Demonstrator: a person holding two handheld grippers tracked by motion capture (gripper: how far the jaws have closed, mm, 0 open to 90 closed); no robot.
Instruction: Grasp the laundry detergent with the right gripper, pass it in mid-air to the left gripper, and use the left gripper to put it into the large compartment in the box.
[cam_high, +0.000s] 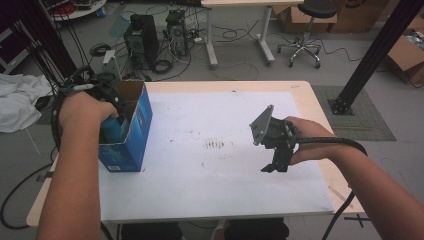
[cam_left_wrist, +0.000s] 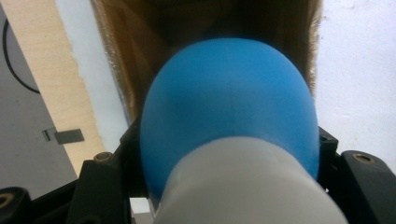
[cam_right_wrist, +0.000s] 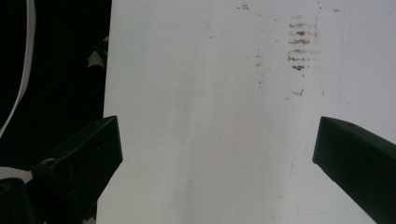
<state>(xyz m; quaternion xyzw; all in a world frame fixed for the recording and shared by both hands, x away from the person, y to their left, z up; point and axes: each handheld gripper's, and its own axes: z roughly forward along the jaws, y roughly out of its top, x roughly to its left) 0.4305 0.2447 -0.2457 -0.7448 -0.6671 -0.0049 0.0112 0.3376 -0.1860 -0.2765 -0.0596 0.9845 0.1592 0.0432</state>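
Jaws of the left gripper (cam_high: 111, 125) clamp a blue and white bulb-shaped object (cam_left_wrist: 229, 121) inside the open blue cardboard box (cam_high: 131, 131) at the white table's (cam_high: 210, 185) left edge, while the right gripper (cam_high: 276, 167) hovers wide open and empty over bare tabletop.

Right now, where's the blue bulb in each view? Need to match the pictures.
High view: blue bulb far left, in the left claw, at the blue box opening.
Left gripper view: bulb at centre frame, claw shut on it, brown box inside behind.
Right gripper view: open right claw over the white sheet, brown smudges top right.
Shared landmark: the white sheet; smudges sit mid-table in the high view.
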